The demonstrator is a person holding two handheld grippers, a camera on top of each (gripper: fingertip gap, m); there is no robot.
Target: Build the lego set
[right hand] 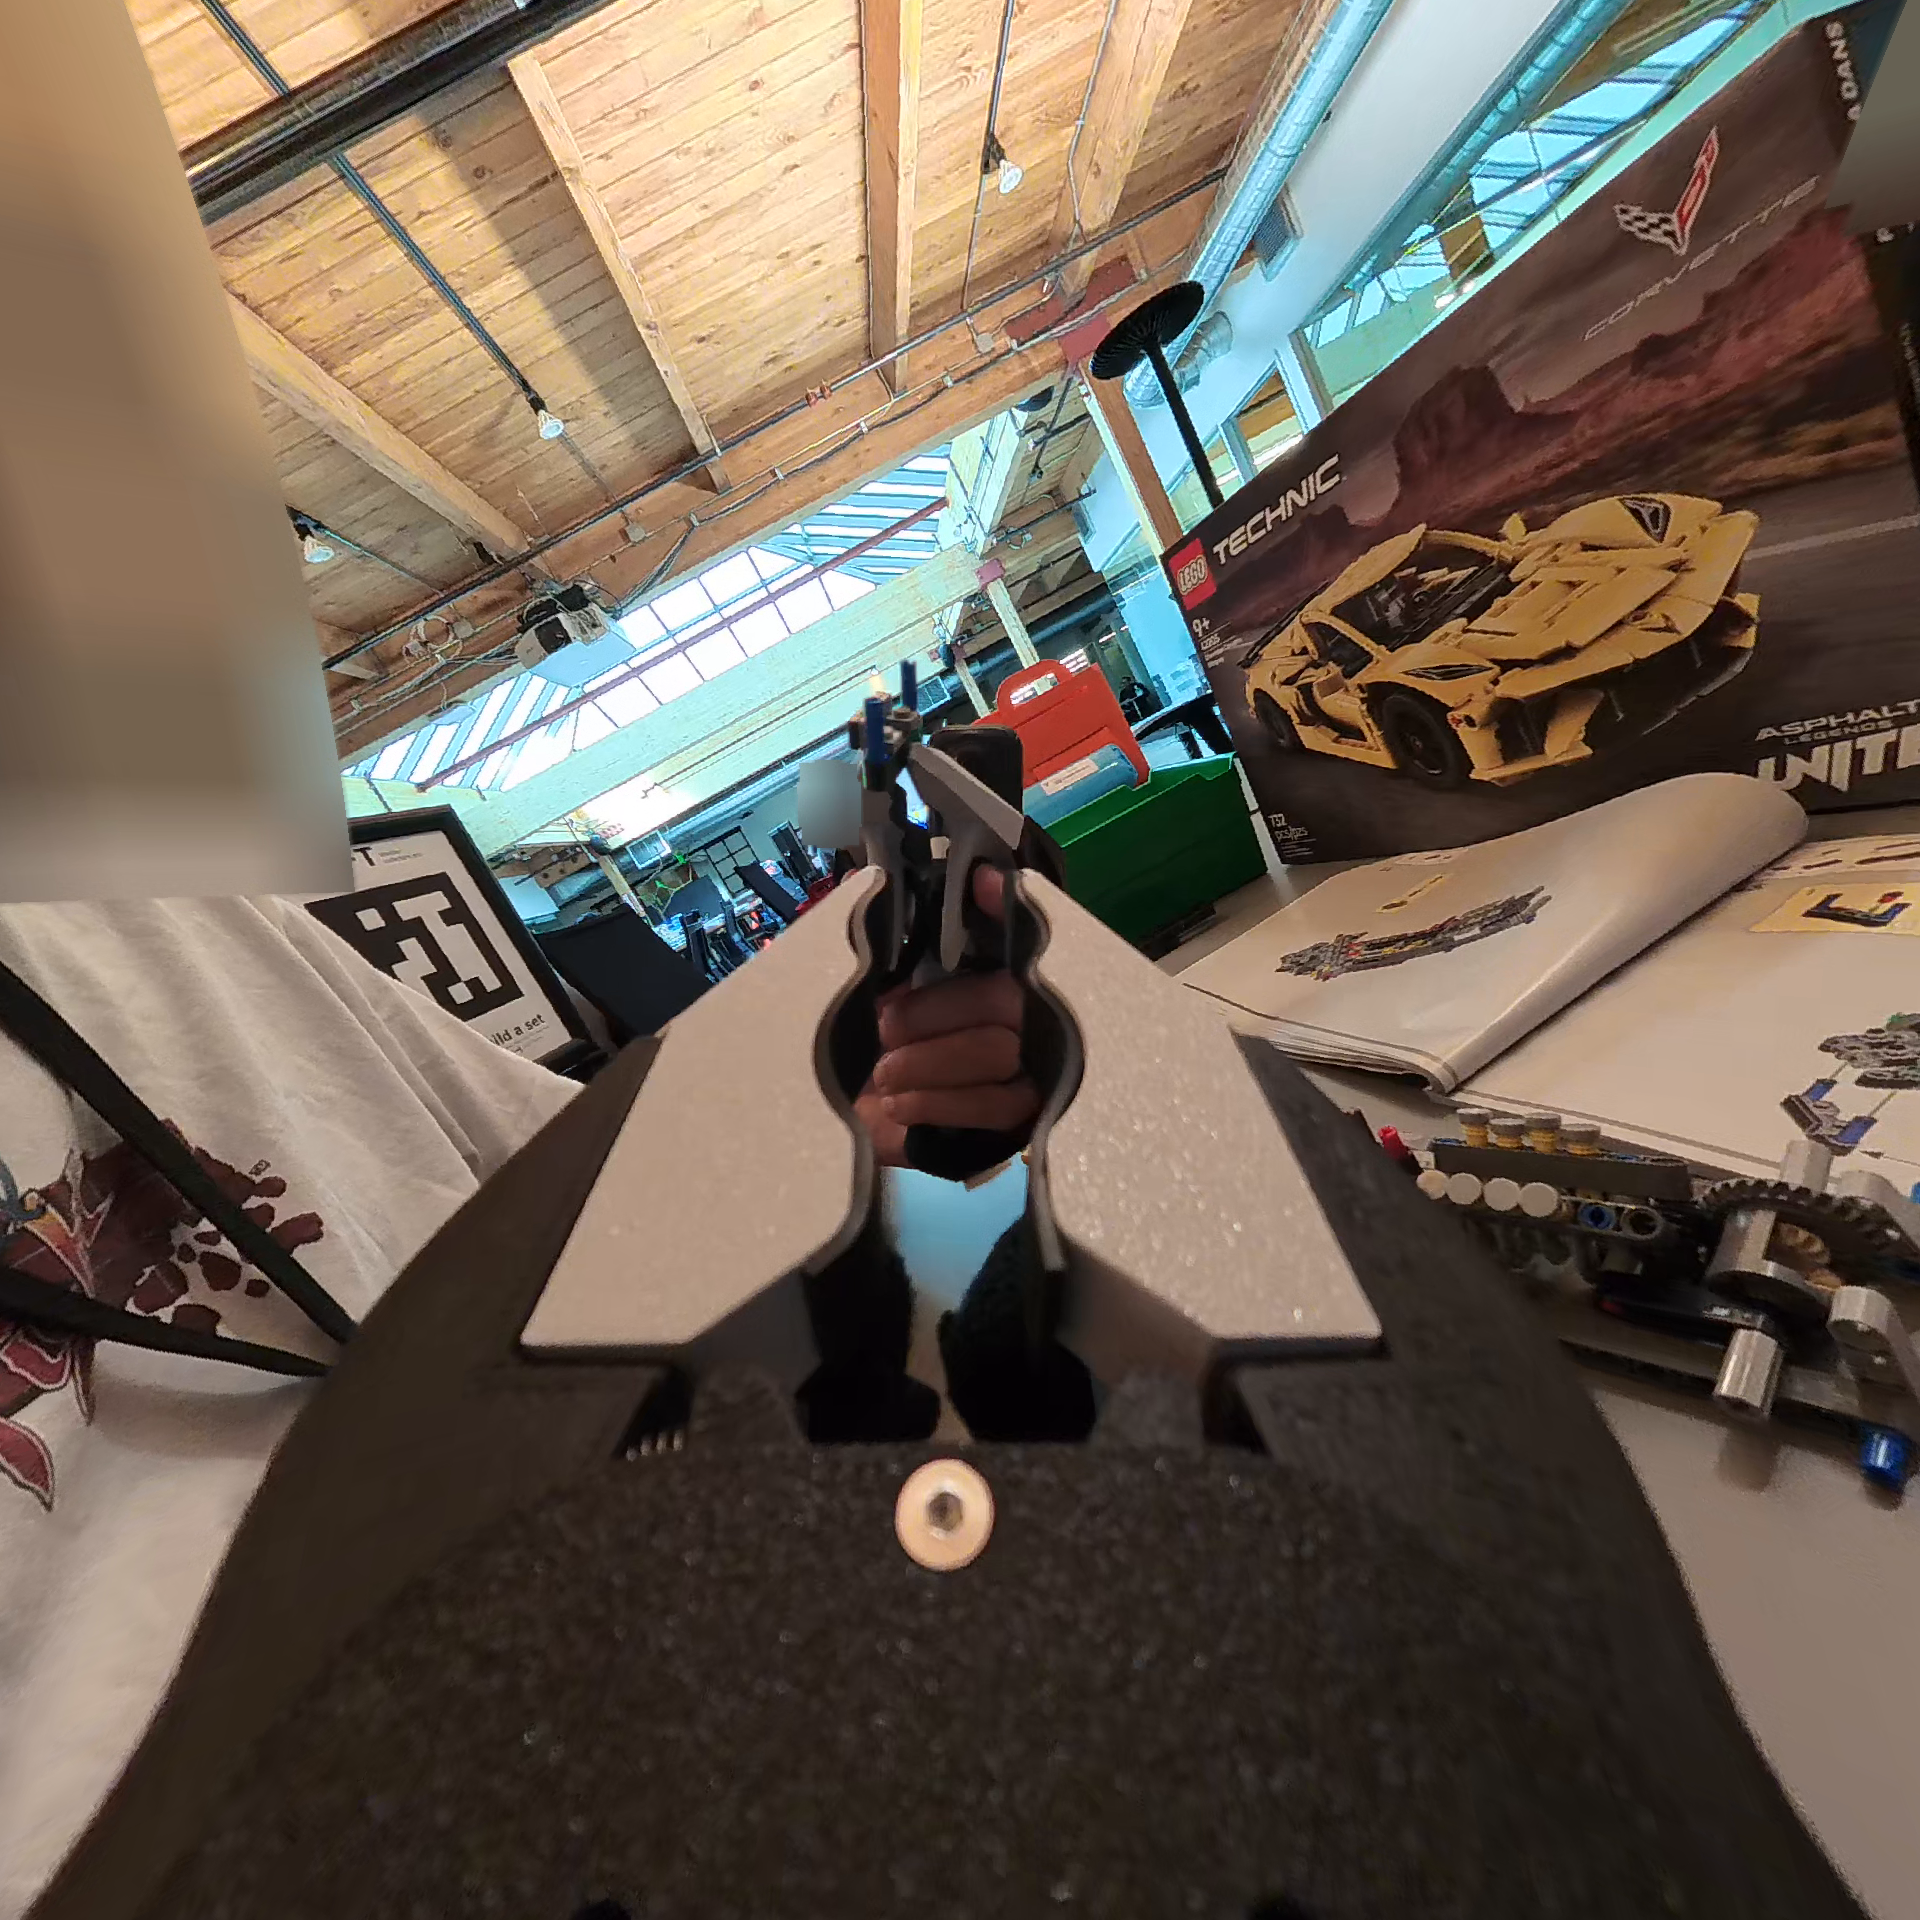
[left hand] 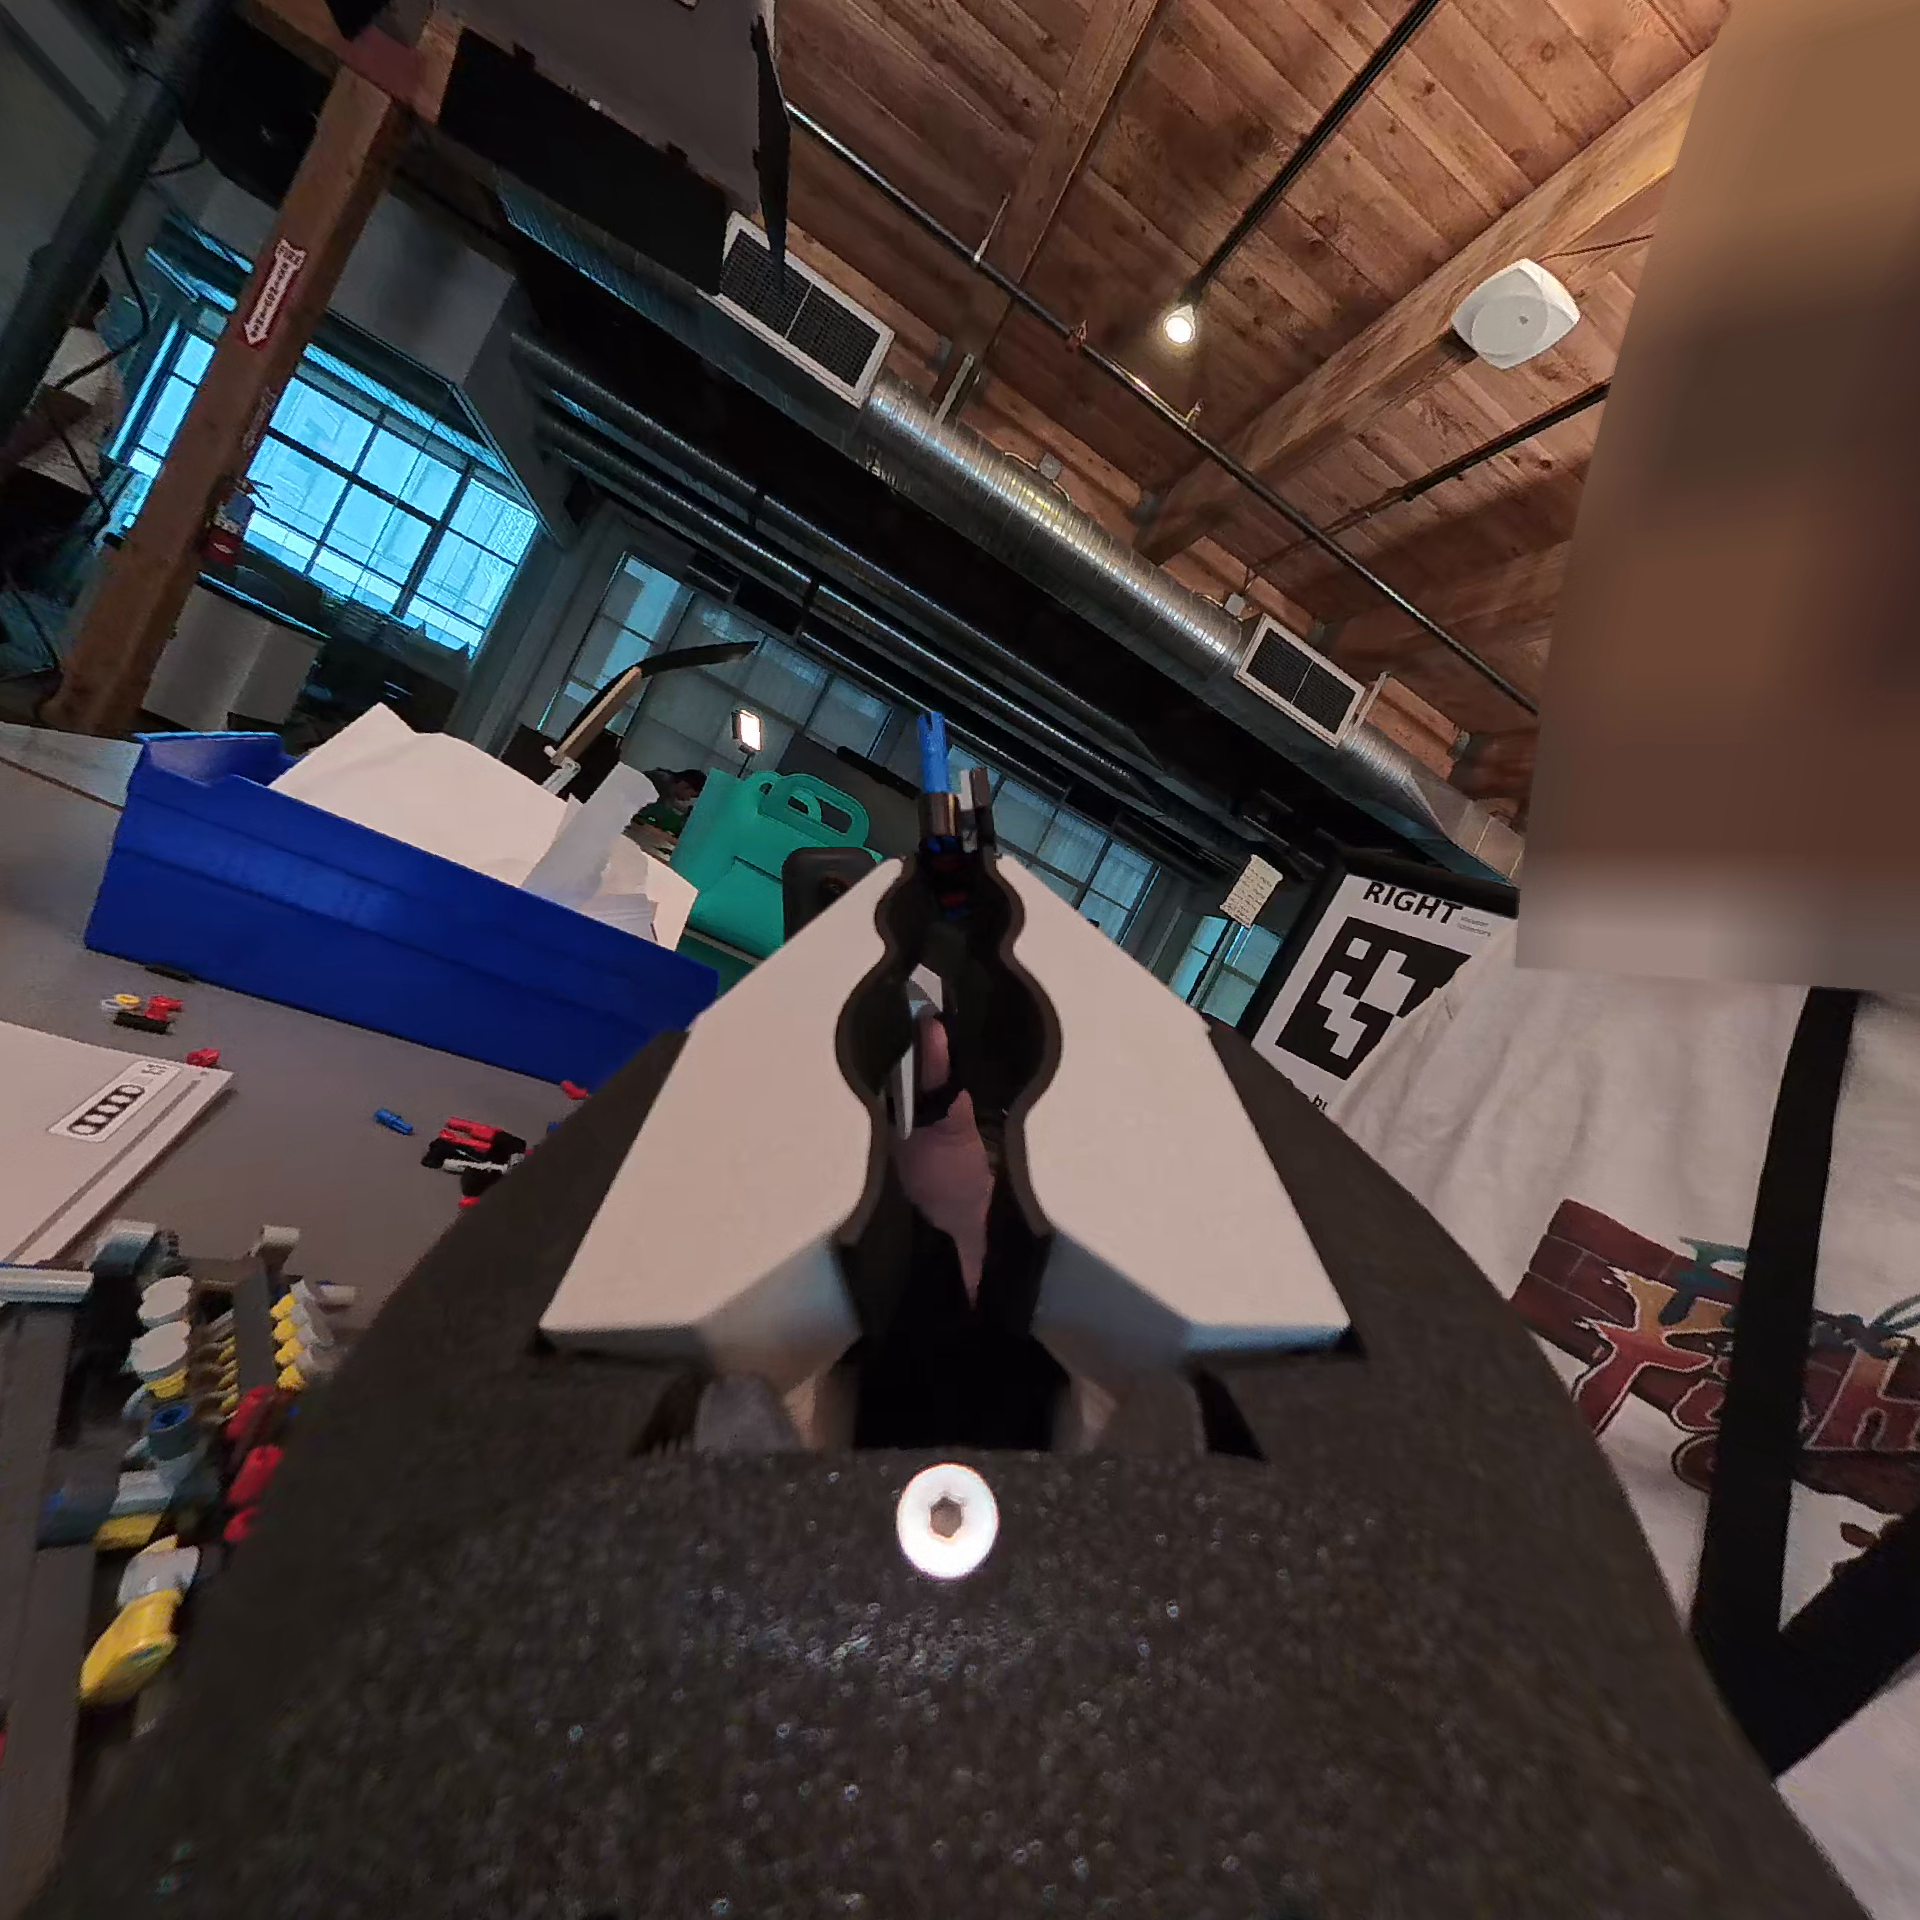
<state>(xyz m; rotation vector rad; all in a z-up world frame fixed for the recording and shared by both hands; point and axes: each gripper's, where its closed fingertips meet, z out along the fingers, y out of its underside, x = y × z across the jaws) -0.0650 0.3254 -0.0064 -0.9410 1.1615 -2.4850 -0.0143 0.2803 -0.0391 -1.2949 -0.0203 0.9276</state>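
Observation:
My left gripper (left hand: 951, 868) points up and is shut on a small black lego piece with blue pins (left hand: 938, 805), which sticks out above its tips. The same piece (right hand: 885, 732) shows in the right wrist view, at the tips of the left gripper facing me. My right gripper (right hand: 948, 885) has its jaws a narrow gap apart, with nothing between them; a hand on the other gripper's handle shows through the gap. The part-built lego chassis (right hand: 1662, 1236) lies on the table at the right, and it also shows in the left wrist view (left hand: 197, 1382).
A blue bin (left hand: 364, 914) with white paper and a teal container (left hand: 769, 842) stand behind. Loose lego pieces (left hand: 473, 1143) lie on the grey table. The lego box (right hand: 1558, 623), open instruction booklet (right hand: 1455, 956) and green bin (right hand: 1153, 842) stand at the right. A person in a white shirt (left hand: 1558, 1195) is close. There is about 8 cm between the tips of the two grippers.

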